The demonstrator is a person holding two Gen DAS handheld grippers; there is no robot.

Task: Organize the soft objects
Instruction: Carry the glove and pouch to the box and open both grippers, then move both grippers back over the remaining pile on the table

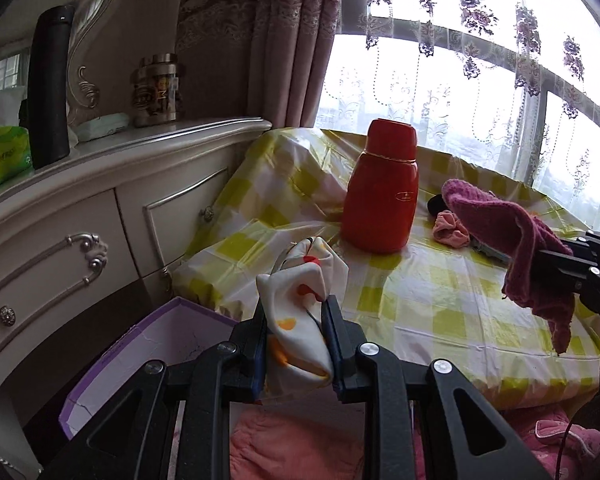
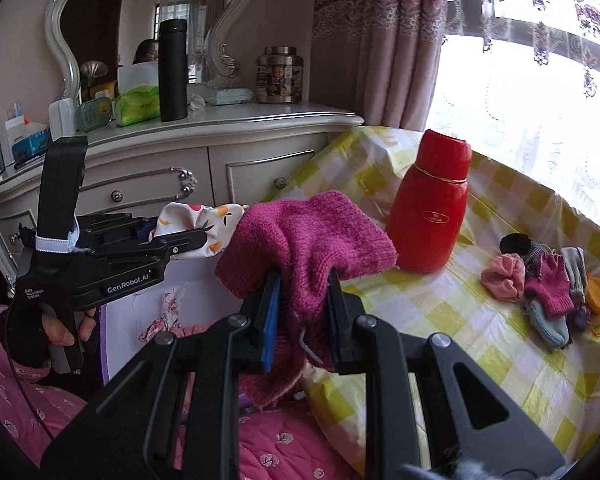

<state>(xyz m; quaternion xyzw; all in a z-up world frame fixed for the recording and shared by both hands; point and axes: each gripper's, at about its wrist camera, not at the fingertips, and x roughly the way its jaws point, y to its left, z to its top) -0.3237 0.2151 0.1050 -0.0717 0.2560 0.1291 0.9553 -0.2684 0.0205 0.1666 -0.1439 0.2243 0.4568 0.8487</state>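
My left gripper (image 1: 296, 316) is shut on a white cloth with orange and red prints (image 1: 300, 280), held above a purple-edged white box (image 1: 168, 340). In the right wrist view the left gripper (image 2: 198, 234) pokes in from the left with that white cloth (image 2: 196, 218) in its jaws. My right gripper (image 2: 302, 296) is shut on a magenta knit piece (image 2: 312, 232), which drapes over both fingers at the table's near edge. In the left wrist view the right gripper (image 1: 556, 268) and the magenta knit (image 1: 500, 224) are at the right. More soft items lie in a pile (image 2: 548, 292) on the table.
A red bottle (image 1: 382, 196) (image 2: 432, 208) stands on the table with a yellow check cloth (image 1: 420, 304) (image 2: 440, 320). A pink scrunchie (image 1: 450, 232) lies behind it. A white dresser (image 1: 80, 208) with a black flask (image 1: 50, 88) and a jar (image 1: 156, 92) borders the left. A person's pink sleeve (image 2: 4, 356) is low left.
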